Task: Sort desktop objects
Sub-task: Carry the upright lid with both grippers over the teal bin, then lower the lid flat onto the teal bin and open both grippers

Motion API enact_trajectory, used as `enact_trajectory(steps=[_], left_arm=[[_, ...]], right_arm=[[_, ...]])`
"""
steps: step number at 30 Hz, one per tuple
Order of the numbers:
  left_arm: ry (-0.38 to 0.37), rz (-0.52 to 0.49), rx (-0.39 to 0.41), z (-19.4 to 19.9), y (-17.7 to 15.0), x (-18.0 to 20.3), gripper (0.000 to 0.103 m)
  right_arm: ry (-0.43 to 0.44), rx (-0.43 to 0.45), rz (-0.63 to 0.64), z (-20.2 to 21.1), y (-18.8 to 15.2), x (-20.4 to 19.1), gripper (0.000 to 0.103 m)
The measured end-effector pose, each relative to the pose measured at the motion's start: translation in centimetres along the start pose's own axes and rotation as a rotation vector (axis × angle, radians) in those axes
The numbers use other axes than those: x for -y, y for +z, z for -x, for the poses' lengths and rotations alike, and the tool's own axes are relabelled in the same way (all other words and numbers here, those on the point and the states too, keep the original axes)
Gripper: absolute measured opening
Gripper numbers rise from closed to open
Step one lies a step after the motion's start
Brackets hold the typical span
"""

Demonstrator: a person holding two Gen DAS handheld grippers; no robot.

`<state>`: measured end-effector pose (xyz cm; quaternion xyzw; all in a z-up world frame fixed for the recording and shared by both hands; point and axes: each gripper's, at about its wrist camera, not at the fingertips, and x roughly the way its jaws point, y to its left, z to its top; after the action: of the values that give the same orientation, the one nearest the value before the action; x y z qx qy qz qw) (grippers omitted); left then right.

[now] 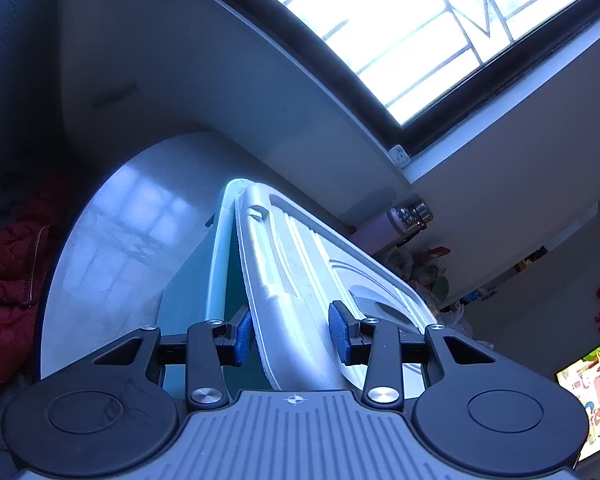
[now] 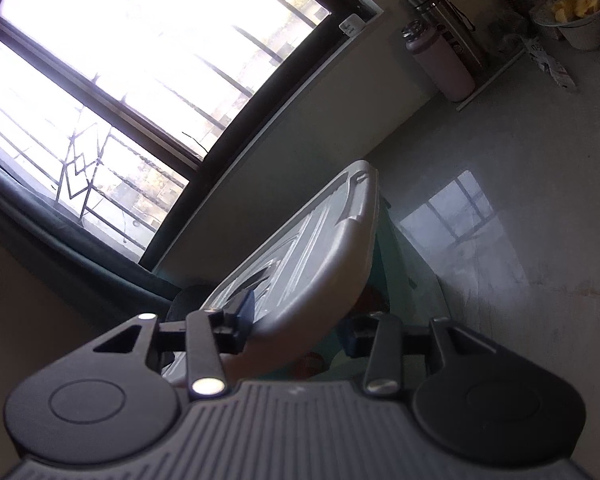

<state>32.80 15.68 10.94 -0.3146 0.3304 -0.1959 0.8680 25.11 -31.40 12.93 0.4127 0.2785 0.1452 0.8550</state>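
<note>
Both grippers straddle the same white lid, a ribbed plastic panel raised off a pale teal bin that stands on a glossy grey table. In the left wrist view the left gripper has its blue pads on either side of the lid's near edge; the left pad looks pressed to the rim, while the right one sits on or just above the lid's top face, so a pinch seems likely but the contact is not clear. In the right wrist view the right gripper takes the lid's rounded edge between its fingers, one blue pad against the ribbed side and the other, in shadow, under the rim (the lid is tilted steeply here, with the bin's teal wall just beneath it). Farther along the table, by the wall under the window, stand a pink bottle and a steel flask, well apart from the bin.
</note>
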Motion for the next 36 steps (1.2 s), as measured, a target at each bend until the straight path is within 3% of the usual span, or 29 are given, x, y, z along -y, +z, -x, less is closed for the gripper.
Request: enact_trajectory(steps=[5, 12, 18, 23, 27, 33, 36], left_arm=[[0.015, 0.002, -0.005, -0.2, 0.0, -0.1, 0.04], [0.054, -0.003, 0.002, -0.1, 0.3, -0.3, 0.039], [0.074, -0.008, 0.007, -0.1, 0.7, -0.3, 0.035], [0.088, -0.001, 0.012, -0.1, 1.0, -0.5, 0.035], [0.1, 0.001, 0.021, 0.1, 1.2, -0.6, 0.035], [0.11, 0.006, 0.041, 0.6, 1.6, -0.6, 0.035], [0.116, 0.007, 0.051, 0.8, 1.8, -0.5, 0.035]], right_arm=[[-0.041, -0.043, -0.019, -0.8, 0.0, 0.3, 0.048], [-0.264, -0.141, 0.115, -2.0, 0.7, -2.1, 0.07], [-0.361, -0.106, 0.219, -1.9, 2.2, -4.1, 0.078], [-0.368, -0.083, 0.296, -2.2, 2.7, -5.3, 0.078], [-0.353, -0.106, 0.429, -3.8, 2.3, -7.3, 0.078], [-0.305, -0.263, 0.817, -10.4, 0.3, -11.9, 0.077], [-0.286, -0.319, 0.834, -12.5, 0.3, -13.0, 0.076]])
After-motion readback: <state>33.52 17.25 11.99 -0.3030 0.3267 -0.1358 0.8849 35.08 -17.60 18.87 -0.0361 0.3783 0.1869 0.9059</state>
